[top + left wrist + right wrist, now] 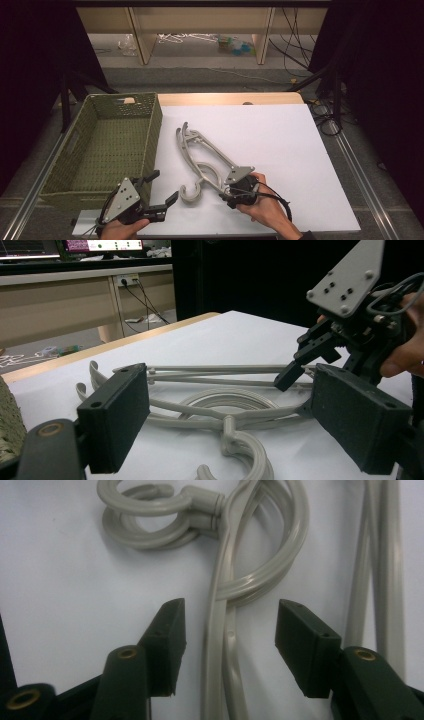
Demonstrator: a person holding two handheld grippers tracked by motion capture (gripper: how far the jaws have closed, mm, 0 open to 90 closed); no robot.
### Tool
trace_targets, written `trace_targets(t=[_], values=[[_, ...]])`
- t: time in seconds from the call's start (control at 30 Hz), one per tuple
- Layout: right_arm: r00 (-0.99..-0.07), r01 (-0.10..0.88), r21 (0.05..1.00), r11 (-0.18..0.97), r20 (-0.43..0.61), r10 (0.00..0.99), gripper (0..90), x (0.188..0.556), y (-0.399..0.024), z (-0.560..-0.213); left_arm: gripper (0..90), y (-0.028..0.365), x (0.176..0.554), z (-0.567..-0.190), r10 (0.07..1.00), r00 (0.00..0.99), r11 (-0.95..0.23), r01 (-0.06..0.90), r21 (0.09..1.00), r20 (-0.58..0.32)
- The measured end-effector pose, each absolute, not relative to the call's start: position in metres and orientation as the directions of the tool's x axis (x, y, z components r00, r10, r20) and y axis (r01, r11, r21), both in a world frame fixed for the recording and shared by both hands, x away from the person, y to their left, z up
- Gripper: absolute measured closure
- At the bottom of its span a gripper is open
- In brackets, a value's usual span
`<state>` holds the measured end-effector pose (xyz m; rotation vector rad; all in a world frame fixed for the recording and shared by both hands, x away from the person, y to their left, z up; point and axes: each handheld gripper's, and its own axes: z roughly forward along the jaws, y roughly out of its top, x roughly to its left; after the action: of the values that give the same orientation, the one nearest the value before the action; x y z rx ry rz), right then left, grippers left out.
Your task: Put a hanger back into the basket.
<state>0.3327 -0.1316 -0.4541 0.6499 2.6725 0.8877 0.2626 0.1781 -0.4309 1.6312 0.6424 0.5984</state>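
- At the far left of the worktop [280, 130], one green woven basket [107, 145] is seen, with nothing visible inside it.
- Just near of the basket's near right corner, the left tongs [165, 186] are held in one hand [117, 231]; their jaws are spread wide with nothing between them, and they are aimed right toward the hangers.
- In the middle of the white worktop, a pile of grey plastic hangers [202, 160] is lying flat; two hooks are made out, stacked at the near end, so two hangers are counted, though a third cannot be ruled out in the tangle of arms.
- To the right of the hooks, the right tongs [226, 192] are held low over the hanger arms by the other hand [262, 202]. In the right gripper view, their jaws [227, 630] are set about half wide on either side of the doubled arm [220, 645], with a gap left on both sides, so nothing is gripped yet.
- The step in hand is judged to be a grasp on the arm near the hooks. It would be done well if the arm were kept centred between the pads, the jaws lowered until the worktop is nearly met, and both stacked strands taken together before closing.
- Two tongs and two hands are counted in all.
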Motion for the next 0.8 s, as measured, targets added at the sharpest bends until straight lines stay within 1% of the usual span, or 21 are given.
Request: trace_targets(t=[0.03, 0.13, 0.33, 0.43, 0.53, 0.6, 0.8], values=[[-0.865, 0.346, 0.604, 0.718, -0.091, 0.494, 51.0, 0.334, -0.129, -0.457, 15.9, 0.178, 0.262, -0.431, 0.7, 0.714, -0.124, 0.081, 0.989, 0.029], [-0.877, 0.354, 0.575, 0.738, -0.07, 0.475, 54.3, 0.336, -0.126, -0.459, 15.9, 0.177, 0.262, -0.431, 0.699, 0.715, -0.126, 0.082, 0.989, 0.03], [-0.886, 0.354, 0.531, 0.77, -0.073, 0.457, 61.1, 0.342, -0.119, -0.464, 15.9, 0.176, 0.262, -0.431, 0.695, 0.718, -0.131, 0.082, 0.988, 0.033], [-0.887, 0.348, 0.521, 0.779, -0.085, 0.454, 62.2, 0.344, -0.117, -0.464, 15.9, 0.175, 0.262, -0.431, 0.695, 0.718, -0.131, 0.085, 0.988, 0.03], [-0.882, 0.371, 0.5, 0.782, -0.075, 0.466, 62.9, 0.347, -0.114, -0.466, 16.0, 0.175, 0.262, -0.431, 0.694, 0.719, -0.131, 0.083, 0.988, 0.031], [-0.885, 0.368, 0.491, 0.789, -0.074, 0.459, 66.2, 0.347, -0.113, -0.466, 16.0, 0.175, 0.262, -0.432, 0.69, 0.723, -0.12, 0.078, 0.99, 0.026], [-0.895, 0.364, 0.473, 0.802, -0.062, 0.442, 74.7, 0.348, -0.112, -0.465, 16.1, 0.175, 0.262, -0.431, 0.693, 0.72, -0.138, 0.087, 0.987, 0.034]])
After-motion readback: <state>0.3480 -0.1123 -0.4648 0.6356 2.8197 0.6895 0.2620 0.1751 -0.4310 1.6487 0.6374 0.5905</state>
